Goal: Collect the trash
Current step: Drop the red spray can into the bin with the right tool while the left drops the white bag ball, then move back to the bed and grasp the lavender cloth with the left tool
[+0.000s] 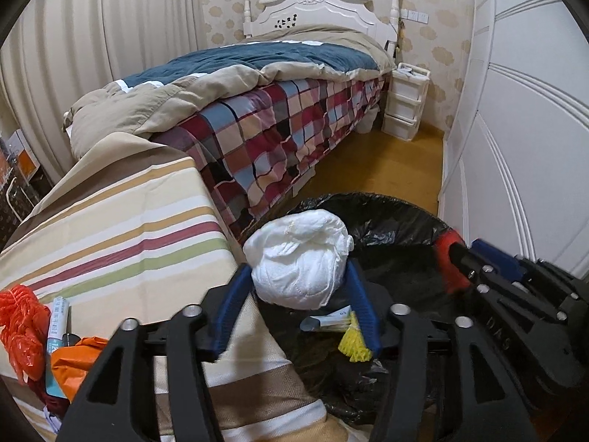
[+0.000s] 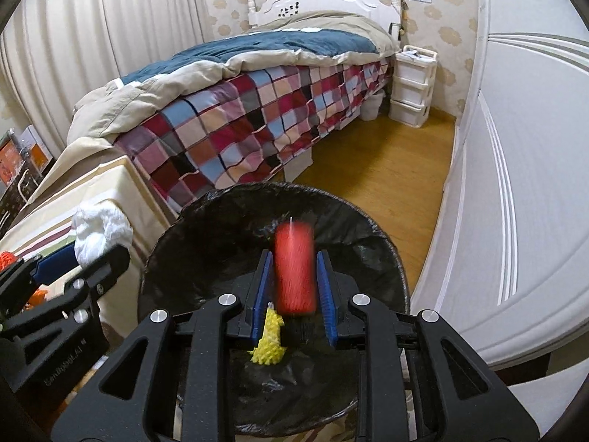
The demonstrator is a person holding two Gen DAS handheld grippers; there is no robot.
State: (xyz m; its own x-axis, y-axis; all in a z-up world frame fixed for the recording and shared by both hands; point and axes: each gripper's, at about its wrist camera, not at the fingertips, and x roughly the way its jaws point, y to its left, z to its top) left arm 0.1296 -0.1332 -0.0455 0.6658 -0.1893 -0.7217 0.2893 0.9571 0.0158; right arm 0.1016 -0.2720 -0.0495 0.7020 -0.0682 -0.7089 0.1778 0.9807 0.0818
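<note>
Left gripper (image 1: 300, 291): I am holding my blue fingers (image 1: 362, 302) spread wide around a crumpled white wad (image 1: 302, 259); the wad is sitting between the pads, and I cannot tell whether they are still pressing on it.
White wad: it is hanging over the near-left rim of the bin (image 1: 397, 221), beside the striped cloth (image 1: 121, 228).
Right gripper (image 2: 292, 283): I am keeping my fingers only narrowly apart, with a red cylinder (image 2: 294, 269) between them; it is blurred, and slim gaps are showing on both sides of it, so I am not gripping it.
Red cylinder: it is sitting over the mouth of the bin, upright in my view.
Bin: it is wearing a black liner (image 2: 228, 221) and standing between the bed (image 2: 239, 118) and the white wardrobe (image 2: 515, 184).
Inside the bin: a yellow foam net (image 2: 270, 342) is lying on the liner, with a flat packet (image 1: 327, 322) beside it.
Striped cloth: orange plastic (image 1: 22, 316) and a slim box (image 1: 57, 320) are lying at its near end.
</note>
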